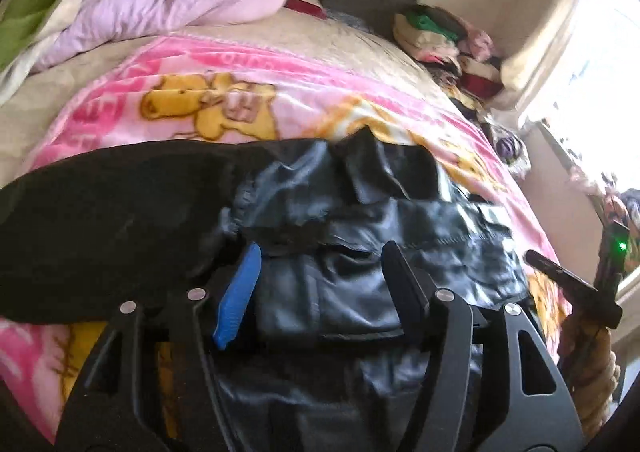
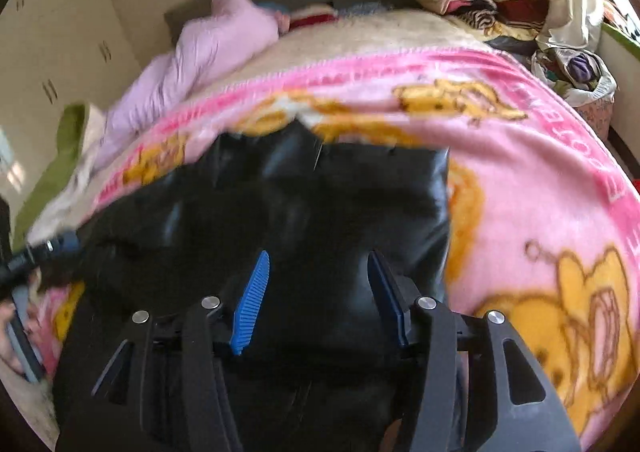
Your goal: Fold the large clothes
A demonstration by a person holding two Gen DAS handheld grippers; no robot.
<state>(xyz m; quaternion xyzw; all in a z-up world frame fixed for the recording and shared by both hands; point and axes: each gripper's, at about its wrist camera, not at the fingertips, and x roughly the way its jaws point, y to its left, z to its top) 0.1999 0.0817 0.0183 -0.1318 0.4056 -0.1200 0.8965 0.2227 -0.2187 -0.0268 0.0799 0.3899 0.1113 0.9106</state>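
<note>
Left hand-held gripper [image 1: 320,284]: jaws apart at a moderate gap, gripping nothing; black jacket [image 1: 360,211] lies under and between the fingers.
Right hand-held gripper [image 2: 320,296]: jaws likewise parted, empty, over the jacket's dark shiny cloth.
Black jacket: spread on the pink cartoon blanket [image 2: 540,179] covering the bed.

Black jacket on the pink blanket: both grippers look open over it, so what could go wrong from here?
1. The black jacket looks glossy and bunched, so its folds may slide apart now that the left gripper and right gripper stand open above it.
2. A regrip could also pinch the pink blanket underneath.
</note>
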